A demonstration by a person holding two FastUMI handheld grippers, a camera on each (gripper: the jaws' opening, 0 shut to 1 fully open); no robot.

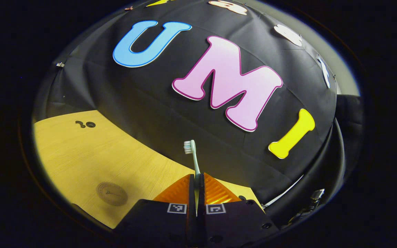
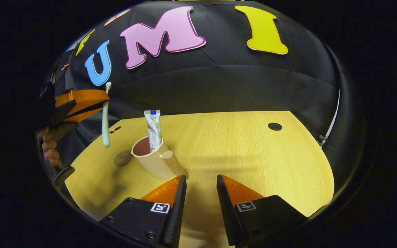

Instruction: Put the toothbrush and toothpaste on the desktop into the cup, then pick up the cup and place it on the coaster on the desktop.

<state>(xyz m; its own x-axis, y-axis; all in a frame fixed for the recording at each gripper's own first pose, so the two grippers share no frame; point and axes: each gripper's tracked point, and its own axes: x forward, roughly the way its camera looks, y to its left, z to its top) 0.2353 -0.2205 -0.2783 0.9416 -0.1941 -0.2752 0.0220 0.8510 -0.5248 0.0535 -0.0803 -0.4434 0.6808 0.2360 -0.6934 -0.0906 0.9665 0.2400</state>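
1. Left gripper (image 1: 196, 181): jaws pressed together on the toothbrush (image 1: 192, 155); seen from the right gripper view it hangs in the air at the far left, above the desktop (image 2: 240, 151), a hand (image 2: 48, 146) behind it.
2. Toothbrush: slim pale plastic stick, bristle head uppermost, handle end hanging below the fingers. Judged light, stiff and a little slick; the mid-handle hold looks sound, but it could pivot if knocked on the rim.
3. Coaster (image 2: 123, 158): flat round brown disc, lying just left of the cup, apart from it.
4. Cup (image 2: 150, 159): beige, smooth, rigid, reddish inside, with a stubby side handle (image 2: 171, 162). Judged light and tippable with tall contents; best taken across the body or by the handle.
5. Toothpaste (image 2: 153, 129): soft printed tube with a flat crimped end up, already standing in the cup, leaning on its rim.
6. Right gripper (image 2: 201, 181): jaws parted, holding nothing, just right of the cup, low over the pale wood-grain desktop.
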